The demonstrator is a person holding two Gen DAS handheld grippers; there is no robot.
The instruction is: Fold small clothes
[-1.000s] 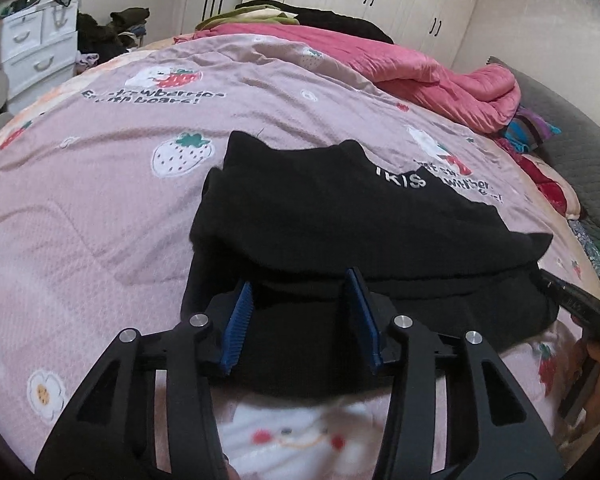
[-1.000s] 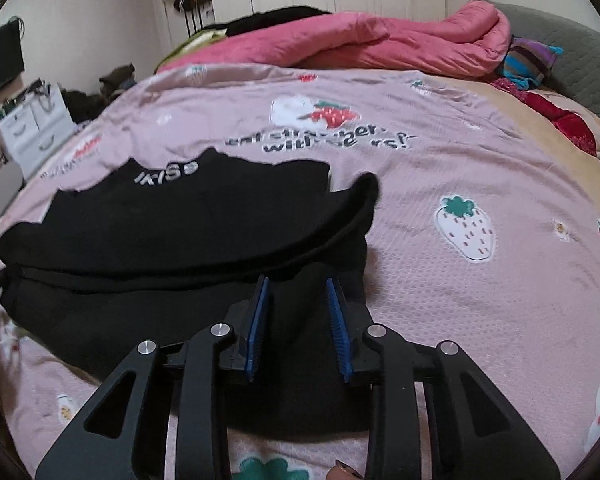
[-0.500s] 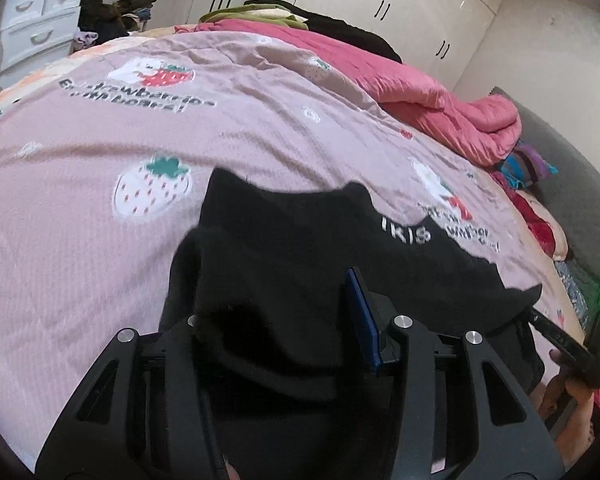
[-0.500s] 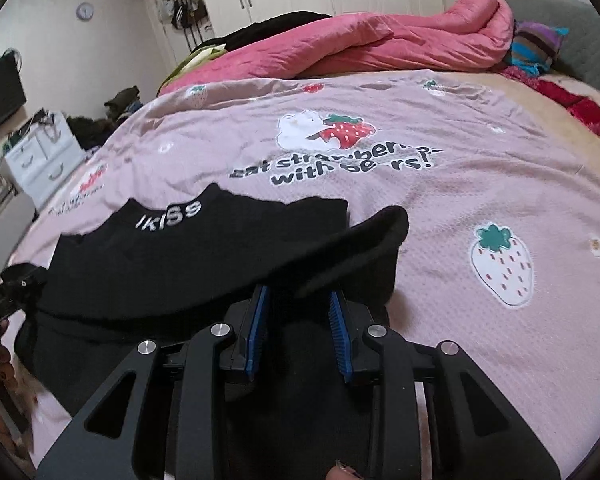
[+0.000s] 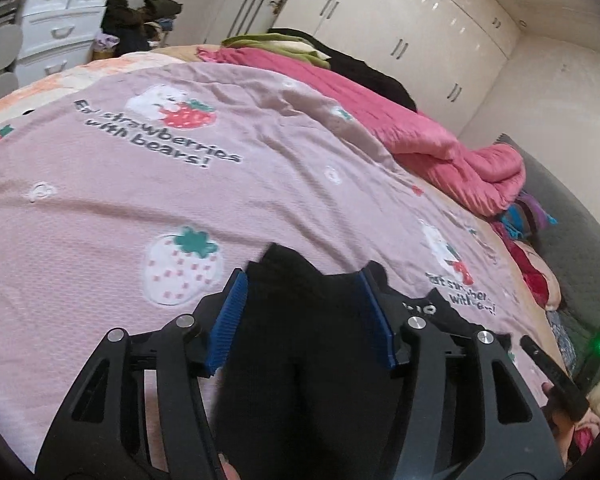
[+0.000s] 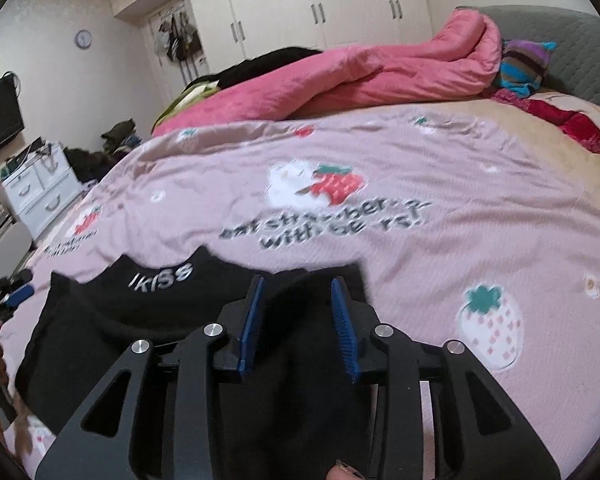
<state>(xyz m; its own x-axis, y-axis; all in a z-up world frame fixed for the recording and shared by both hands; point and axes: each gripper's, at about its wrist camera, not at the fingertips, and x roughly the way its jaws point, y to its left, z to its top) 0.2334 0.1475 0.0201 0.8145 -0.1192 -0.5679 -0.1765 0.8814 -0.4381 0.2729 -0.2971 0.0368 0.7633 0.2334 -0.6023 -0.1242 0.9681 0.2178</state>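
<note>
We see the black top [image 6: 148, 320] low in the frame on the pink bedspread [image 5: 100, 200]. Its far edge ends about halfway up the picture. Our left gripper [image 5: 302, 312] and right gripper [image 6: 298, 320] have just been opening. Black cloth sits between the blue pads [image 5: 228, 320] of each one, and they look loose, not pinching. The upper middle of the bedspread is wide bare room, up to the pink quilt [image 6: 340, 76].

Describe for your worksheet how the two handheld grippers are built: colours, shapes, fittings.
Both the left gripper and the right gripper are matte black, with triangular cut-outs in the frames, round silver bolt heads, and two fingers faced with ribbed blue pads. No cables or sleeves show.
</note>
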